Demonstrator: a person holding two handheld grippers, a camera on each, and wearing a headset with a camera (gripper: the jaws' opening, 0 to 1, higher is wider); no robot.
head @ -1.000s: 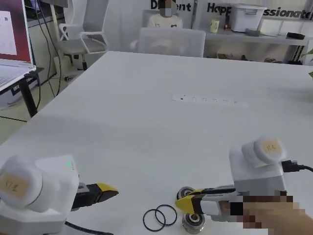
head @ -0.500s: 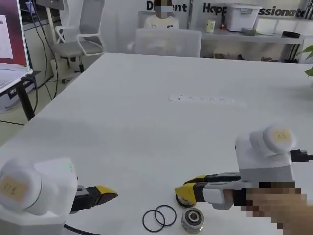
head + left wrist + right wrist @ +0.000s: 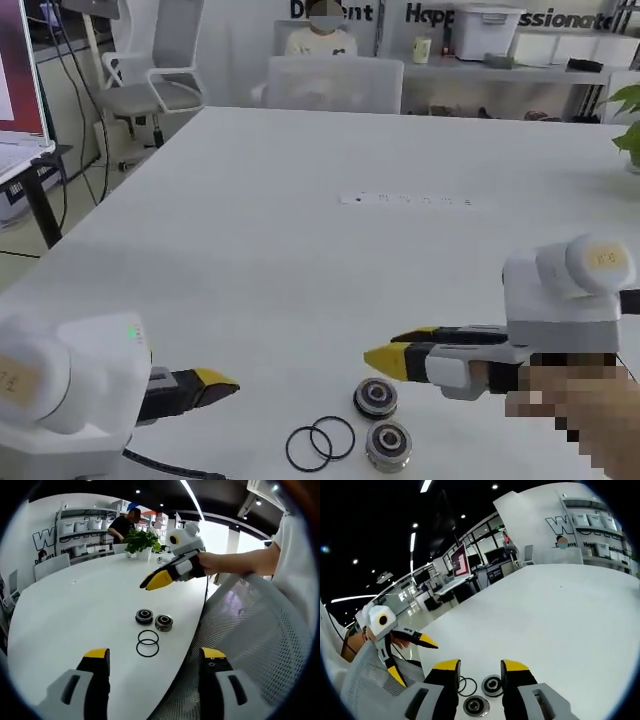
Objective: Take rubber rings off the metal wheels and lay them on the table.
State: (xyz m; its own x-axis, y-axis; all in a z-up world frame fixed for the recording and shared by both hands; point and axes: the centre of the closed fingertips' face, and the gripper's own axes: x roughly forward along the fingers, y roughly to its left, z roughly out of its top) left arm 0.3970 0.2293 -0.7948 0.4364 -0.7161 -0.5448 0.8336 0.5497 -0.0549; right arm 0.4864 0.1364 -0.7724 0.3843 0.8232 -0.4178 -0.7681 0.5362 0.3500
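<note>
Fingers of the right gripper (image 3: 385, 347) stand partly open and empty, near the metal wheels (image 3: 376, 397); the left gripper (image 3: 225, 384) gapes empty, left of them. Two rubber rings (image 3: 320, 442) lie beside the wheels. Best to pin one wheel while peeling.

Two metal wheels lie flat on the desk (image 3: 300, 250), just beside each other, silvery with dark centres: the far wheel (image 3: 376, 397) just below my right jaws' tips, the near wheel (image 3: 388, 441) beside it. Two thin black rubber rings (image 3: 320, 443) lie flat and overlapping, between the wheels and my left jaws.
</note>
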